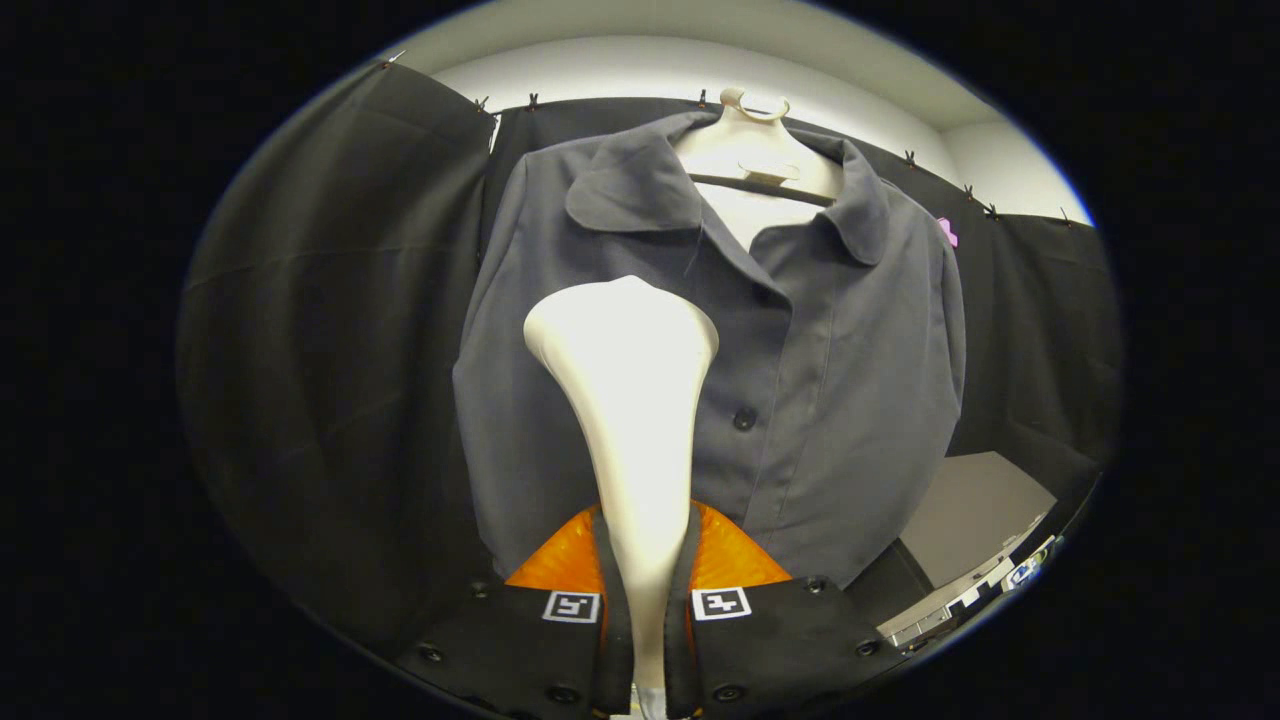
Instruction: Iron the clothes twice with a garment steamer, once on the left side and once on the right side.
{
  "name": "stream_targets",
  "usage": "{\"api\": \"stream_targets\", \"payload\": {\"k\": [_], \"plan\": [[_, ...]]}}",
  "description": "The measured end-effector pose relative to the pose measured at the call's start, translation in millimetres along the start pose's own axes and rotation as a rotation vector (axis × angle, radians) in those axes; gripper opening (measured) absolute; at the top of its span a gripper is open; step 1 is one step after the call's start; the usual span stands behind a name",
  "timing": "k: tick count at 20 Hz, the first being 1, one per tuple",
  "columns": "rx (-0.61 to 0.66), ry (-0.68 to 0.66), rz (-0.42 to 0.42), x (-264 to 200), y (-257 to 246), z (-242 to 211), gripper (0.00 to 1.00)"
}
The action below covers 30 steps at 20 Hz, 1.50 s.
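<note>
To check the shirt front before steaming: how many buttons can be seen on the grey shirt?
1. A dark round button sits on the placket of the grey collared shirt, beside the white garment steamer gripped by the tool. The steamer may hide others.

We see our claw (647, 600) pointing forward and level, its two fingers (612, 600) drawn in close and running nearly parallel. Both fingers press against the narrow handle of the garment steamer (625, 400), one on each side, so the claw is clamped firmly around it. The steamer stands upright between them, its wide head rising ahead of the fingertips.
</note>
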<state>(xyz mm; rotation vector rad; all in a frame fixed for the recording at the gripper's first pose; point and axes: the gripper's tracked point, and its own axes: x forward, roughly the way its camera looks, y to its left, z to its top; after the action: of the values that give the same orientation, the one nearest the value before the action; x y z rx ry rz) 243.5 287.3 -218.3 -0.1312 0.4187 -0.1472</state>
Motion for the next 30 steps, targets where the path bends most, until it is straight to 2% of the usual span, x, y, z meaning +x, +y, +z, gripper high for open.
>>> {"api": "stream_targets", "payload": {"k": [10,30], "plan": [[-0.018,0.092,0.012,7.5,7.5,-87.1,0.20],[-0.055,0.264,0.011,4.3,16.1,-212.0,0.20]]}}
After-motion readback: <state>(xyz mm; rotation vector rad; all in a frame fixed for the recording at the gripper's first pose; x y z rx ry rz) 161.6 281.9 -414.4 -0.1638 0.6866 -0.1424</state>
